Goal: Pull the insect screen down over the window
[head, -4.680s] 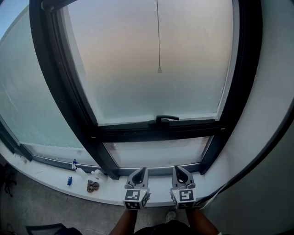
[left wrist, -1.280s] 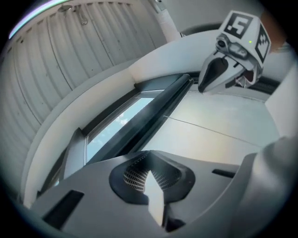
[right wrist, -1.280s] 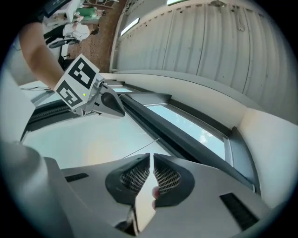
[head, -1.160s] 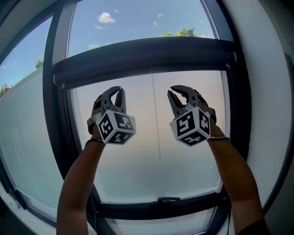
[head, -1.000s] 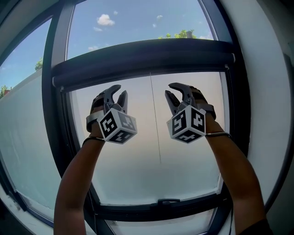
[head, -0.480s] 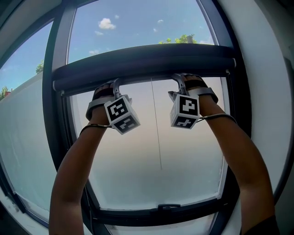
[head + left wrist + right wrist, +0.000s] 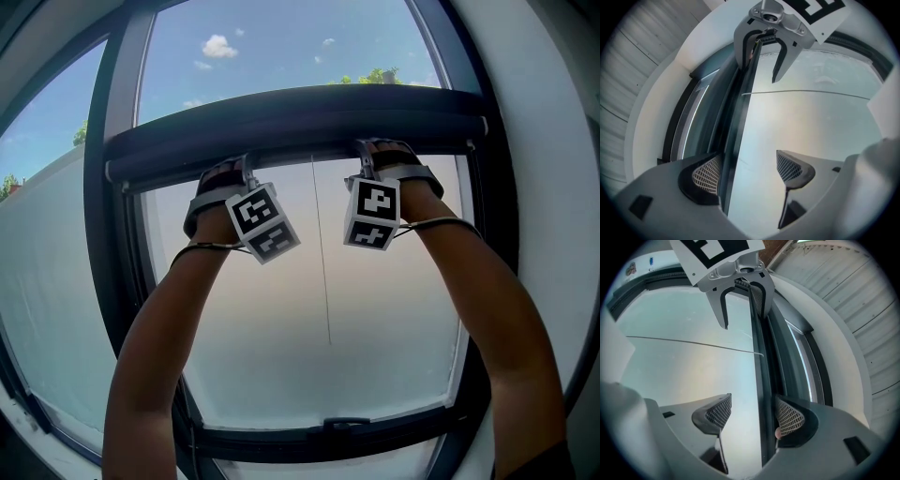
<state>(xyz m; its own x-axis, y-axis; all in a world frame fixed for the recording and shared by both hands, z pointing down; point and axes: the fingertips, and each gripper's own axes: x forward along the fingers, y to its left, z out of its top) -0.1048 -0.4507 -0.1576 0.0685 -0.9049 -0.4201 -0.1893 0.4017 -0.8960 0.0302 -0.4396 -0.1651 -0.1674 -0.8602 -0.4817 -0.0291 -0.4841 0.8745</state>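
Note:
The insect screen's dark bar spans the window high up, with clear sky above it and a hazy pane below. My left gripper and right gripper are both raised to it, about a hand's width either side of the thin pull cord. Both pairs of jaws have just been opening. In the left gripper view the bar's edge runs between the open left gripper, close to one pad. In the right gripper view the bar likewise lies inside the open right gripper, with the other pad apart from it.
The dark window frame rises at the left and a white wall curves at the right. A window handle sits on the lower crossbar. Each gripper shows in the other's view, the right gripper and the left gripper.
Both hands rose from in front of the pane up to the bar and rolled, so the marker cubes now hang below. The jaws opened and now straddle the bar.

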